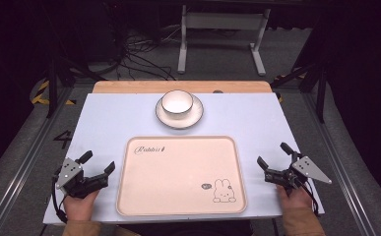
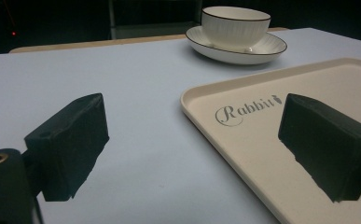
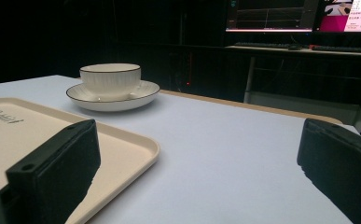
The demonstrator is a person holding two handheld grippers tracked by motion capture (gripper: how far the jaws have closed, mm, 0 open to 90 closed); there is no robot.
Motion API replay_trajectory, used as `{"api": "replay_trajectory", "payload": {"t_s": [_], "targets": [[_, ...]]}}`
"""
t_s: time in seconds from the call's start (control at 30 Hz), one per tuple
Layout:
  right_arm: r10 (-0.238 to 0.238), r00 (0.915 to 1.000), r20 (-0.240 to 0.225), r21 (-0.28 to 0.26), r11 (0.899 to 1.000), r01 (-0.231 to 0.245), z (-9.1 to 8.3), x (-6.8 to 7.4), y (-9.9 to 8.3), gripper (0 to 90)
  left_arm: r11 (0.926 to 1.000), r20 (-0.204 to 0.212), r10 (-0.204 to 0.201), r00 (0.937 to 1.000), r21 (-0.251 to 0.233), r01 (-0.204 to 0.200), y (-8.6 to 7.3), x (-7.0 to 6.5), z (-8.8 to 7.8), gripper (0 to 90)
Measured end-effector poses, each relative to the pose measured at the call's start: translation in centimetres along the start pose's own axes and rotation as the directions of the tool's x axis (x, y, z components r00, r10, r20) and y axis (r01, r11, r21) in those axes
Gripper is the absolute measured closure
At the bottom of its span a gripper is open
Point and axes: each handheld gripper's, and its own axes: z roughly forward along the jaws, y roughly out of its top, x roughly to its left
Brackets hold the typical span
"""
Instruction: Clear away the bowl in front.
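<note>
Right now, from the high view, your left claw [image 1: 99,162] sits at the near left of the desk [image 1: 109,118], just left of the tray [image 1: 180,209], with its jaws spread wide and nothing between them. Your left hand [image 1: 79,204] grips it from the near edge. Your right claw [image 1: 274,155] mirrors it at the near right, just right of the tray, jaws likewise spread and empty, with your right hand [image 1: 294,196] behind it. The tray lies flat in the near middle of the desk, bare, with script lettering at its far left corner and a rabbit drawing [image 1: 222,191] at its near right corner. Beyond the tray, apart from it, a cup [image 1: 177,103] stands upright on a saucer [image 1: 196,117] near the far edge.

Next, in the left claw view, the two black jaws stand well apart, gripping nothing. The tray's [image 2: 201,100] rounded corner and its "Rabbit" lettering [image 2: 246,112] lie between and behind them, and one jaw overlaps the tray's surface. The cup [image 2: 236,25] on its saucer [image 2: 267,49] sits farther off on the desk [image 2: 122,84].

Last, in the right claw view, the jaws are again wide apart and empty. One jaw overlaps the tray [image 3: 136,140]; the other is over bare desk [image 3: 225,140]. The cup [image 3: 110,79] rests on the saucer [image 3: 143,93] beyond the tray's corner. Past the desk, lit monitors [image 3: 304,16] glow in a dark room.
</note>
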Motion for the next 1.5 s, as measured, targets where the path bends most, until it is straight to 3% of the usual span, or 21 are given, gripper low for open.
{"api": "replay_trajectory", "payload": {"t_s": [0.23,0.37,0.8,1.37,1.5], "targets": [[0.002,1.0,-0.001,-0.001,1.0,-0.002,0.0,0.0,0.0,0.1,0.9994,-0.015,0.033,0.9994,0.011,-0.033,0.1,-0.4,0.1,9.8],[0.002,1.0,-0.001,-0.001,1.0,-0.002,0.0,0.0,0.0,0.1,0.9995,0.013,-0.028,0.9995,0.017,0.028,0.4,-0.1,0.0,9.9],[0.003,1.0,-0.001,-0.001,1.0,-0.003,0.0,0.0,0.0,0.1,1.0,0.05,0.01,0.9987,0.002,-0.01,3.2,-1.1,-0.7,9.3],[0.002,1.0,0.0,0.001,1.0,-0.002,0.0,0.0,0.0,0.1,0.9999,0.07,-0.006,0.9975,-0.012,0.007,4.4,-1.2,-1.2,8.8],[0.002,1.0,0.0,0.001,1.0,-0.002,0.0,0.0,0.0,0.1,0.9996,0.082,-0.029,0.9962,-0.005,0.029,4.7,-1.1,-1.2,9.0]]}}
